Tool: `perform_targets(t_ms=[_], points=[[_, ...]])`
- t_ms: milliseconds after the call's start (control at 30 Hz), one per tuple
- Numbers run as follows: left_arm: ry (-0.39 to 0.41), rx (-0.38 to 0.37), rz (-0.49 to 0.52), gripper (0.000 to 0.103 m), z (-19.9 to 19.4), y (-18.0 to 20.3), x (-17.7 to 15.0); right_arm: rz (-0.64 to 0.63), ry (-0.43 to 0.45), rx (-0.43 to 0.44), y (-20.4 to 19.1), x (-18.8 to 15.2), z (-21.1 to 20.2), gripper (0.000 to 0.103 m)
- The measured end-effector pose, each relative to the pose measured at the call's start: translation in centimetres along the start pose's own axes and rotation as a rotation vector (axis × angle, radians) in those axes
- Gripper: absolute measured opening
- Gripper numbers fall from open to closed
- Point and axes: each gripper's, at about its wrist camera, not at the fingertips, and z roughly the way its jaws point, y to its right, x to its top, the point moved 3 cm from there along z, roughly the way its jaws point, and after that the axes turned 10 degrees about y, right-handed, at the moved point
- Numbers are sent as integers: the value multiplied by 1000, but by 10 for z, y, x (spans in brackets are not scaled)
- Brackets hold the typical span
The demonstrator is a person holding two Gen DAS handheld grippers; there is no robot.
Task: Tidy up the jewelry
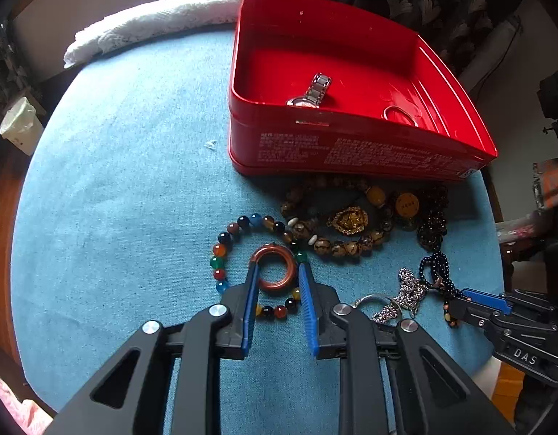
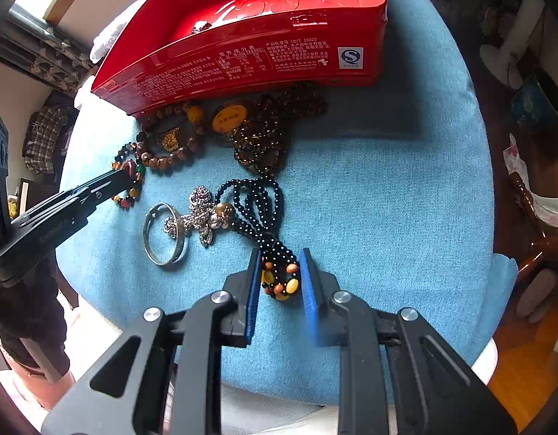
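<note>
My left gripper (image 1: 277,266) is shut on a reddish-brown ring (image 1: 275,285), one blue pad on each side of it. The ring lies on the blue cloth inside a loop of multicoloured beads (image 1: 220,250). In the right wrist view my right gripper (image 2: 280,264) is shut on the amber and brown end beads (image 2: 282,282) of a black bead necklace (image 2: 257,199), which trails away across the cloth. An open red tin (image 1: 351,145) stands just behind the jewelry, with a silver watch (image 1: 313,92) and a silver ring (image 1: 400,116) inside it.
Against the tin's front lie a brown bead bracelet (image 1: 337,248) with a gold charm (image 1: 347,221) and a dark bead pile (image 2: 260,137). A silver bangle (image 2: 159,253) and a silver ornament (image 2: 199,214) lie between the grippers. A white towel (image 1: 152,25) lies at the round table's far edge.
</note>
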Motion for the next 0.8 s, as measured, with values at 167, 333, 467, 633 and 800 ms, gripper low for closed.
perform_targets(t_ms=[167, 333, 467, 633, 800], points=[[-30, 7, -3, 36, 15, 1, 3, 0, 0, 1, 0, 0, 0, 22], [-22, 0, -5, 33, 18, 2, 2, 0, 0, 1, 0, 1, 0, 22], [-14, -14, -24, 29, 15, -2, 0, 1, -2, 0, 0, 1, 1, 22], [-10, -34, -42, 29, 9, -6, -3, 0, -1, -3, 0, 2, 1, 22], [10, -36, -42, 29, -12, -11, -8, -14, 1, -13, -2, 2, 0, 22]])
